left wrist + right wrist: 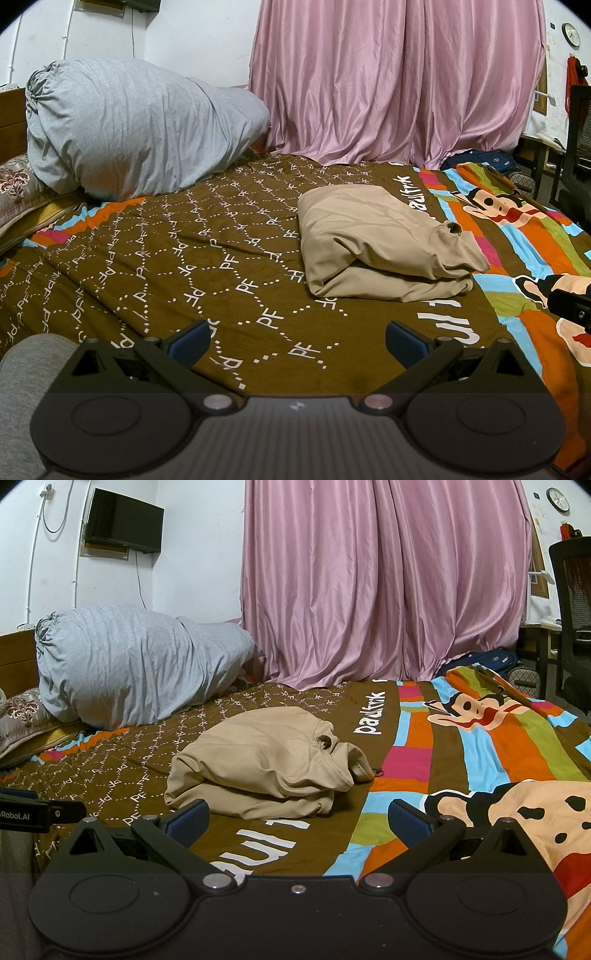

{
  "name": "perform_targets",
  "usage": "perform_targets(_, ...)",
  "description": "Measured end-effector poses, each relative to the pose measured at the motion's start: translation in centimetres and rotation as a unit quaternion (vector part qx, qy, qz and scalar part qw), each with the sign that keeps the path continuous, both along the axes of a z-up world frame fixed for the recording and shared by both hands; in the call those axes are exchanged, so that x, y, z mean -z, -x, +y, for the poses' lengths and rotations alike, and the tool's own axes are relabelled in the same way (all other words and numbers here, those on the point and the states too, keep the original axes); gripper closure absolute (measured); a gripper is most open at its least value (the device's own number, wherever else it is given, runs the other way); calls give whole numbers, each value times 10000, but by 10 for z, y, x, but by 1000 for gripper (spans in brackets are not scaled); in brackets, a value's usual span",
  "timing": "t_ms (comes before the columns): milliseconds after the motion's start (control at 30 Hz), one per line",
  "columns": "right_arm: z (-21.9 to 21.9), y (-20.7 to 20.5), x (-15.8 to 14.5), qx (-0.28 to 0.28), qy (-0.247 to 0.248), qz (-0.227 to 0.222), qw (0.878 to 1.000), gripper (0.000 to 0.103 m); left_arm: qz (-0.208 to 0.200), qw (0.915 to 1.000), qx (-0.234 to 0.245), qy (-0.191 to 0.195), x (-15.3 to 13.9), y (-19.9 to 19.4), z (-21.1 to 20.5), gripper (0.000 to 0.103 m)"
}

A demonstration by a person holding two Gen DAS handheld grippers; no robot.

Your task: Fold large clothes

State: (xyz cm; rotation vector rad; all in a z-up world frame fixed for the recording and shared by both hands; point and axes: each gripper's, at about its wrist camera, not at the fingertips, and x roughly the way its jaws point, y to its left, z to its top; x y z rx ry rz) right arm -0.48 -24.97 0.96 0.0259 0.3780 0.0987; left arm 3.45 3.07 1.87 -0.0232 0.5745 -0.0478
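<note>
Folded beige garment lies mid-bed on patterned bedspread. Grey bundle far left, pink curtain behind. Left claw, right claw both spread, empty.

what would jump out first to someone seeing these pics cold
The folded beige garment sits alone mid-bed on the loud brown bedspread with cartoon monkeys and bright stripes. Behind it a pink curtain fills the back wall, with a bulky grey bundled duvet at the headboard end. Both grippers, left and right, hover open and empty.
</note>
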Motion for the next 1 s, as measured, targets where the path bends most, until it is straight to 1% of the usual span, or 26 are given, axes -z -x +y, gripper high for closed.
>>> perform_targets(267,-1,0,0,-2,-6,4,10000,1,19,10000,-17,-1,1,1,1,1)
perform_targets(467,0,0,0,2,-10,6,10000,1,66,9999,-56,-116,4,5,3,1)
perform_targets(667,-1,-1,-1,1,-16,9,10000,1,65,9998,-125,-172,-1,3,3,1)
perform_targets(1000,0,-1,0,-1,-23,25,10000,1,54,9996,-76,-267,-5,3,6,0)
